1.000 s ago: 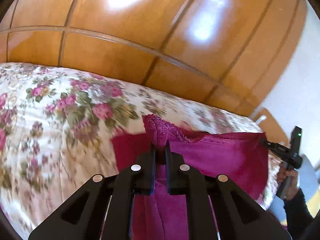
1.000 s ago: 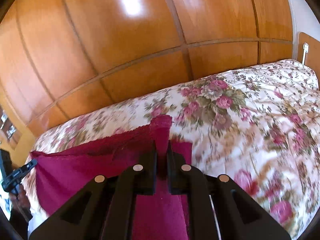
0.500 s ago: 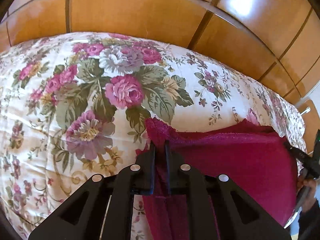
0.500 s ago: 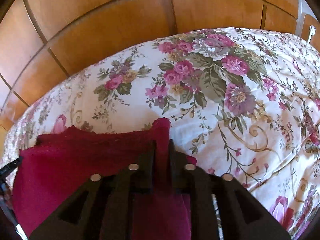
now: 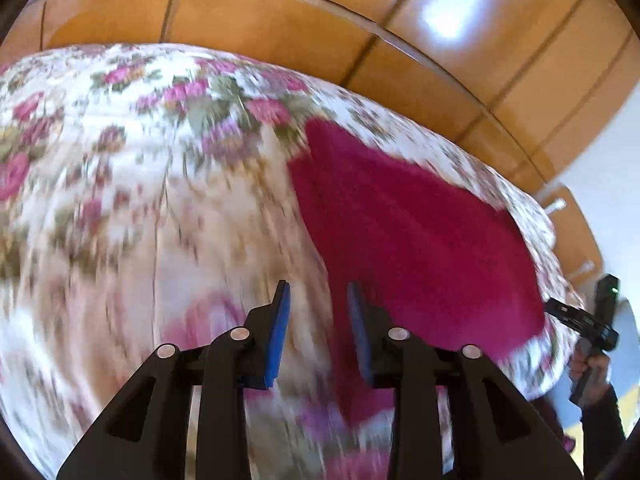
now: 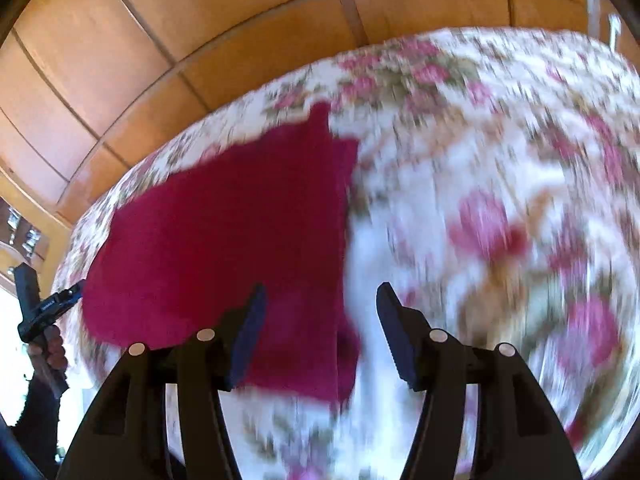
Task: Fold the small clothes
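Both of my grippers have let go of the magenta garment (image 5: 404,232) since a second ago, when each pair of fingers was pinched on an upper corner of it and held it up off the bed. Now it lies spread on the floral bedspread (image 5: 120,200), a soft, fuzzy-looking cloth in one deep crimson-pink, roughly rectangular, with a small tab of fabric sticking out at its far corner.

From my left gripper (image 5: 319,322) the garment lies ahead and to the right, its near left edge running down just past my right fingertip. The jaws are opening, their blue pads facing each other across a clear gap, and nothing is pinched between them; I see blurred bedspread and a sliver of the garment's edge behind the gap.

From my right gripper (image 6: 319,322) the garment (image 6: 224,232) lies ahead and to the left, and its straight right edge, doubled into a narrow fold, runs down between my fingers. These jaws are opening too, wider than the left ones, and the pads do not press on the cloth.

The bedspread is white with pink and purple roses and green leaves, smeared by motion blur in both views. Beyond the bed stands a wall of glossy orange-brown wooden panels (image 5: 280,28) with dark seams and bright reflections. At the far side of each view I see my other hand (image 6: 54,350) gripping its black handle.
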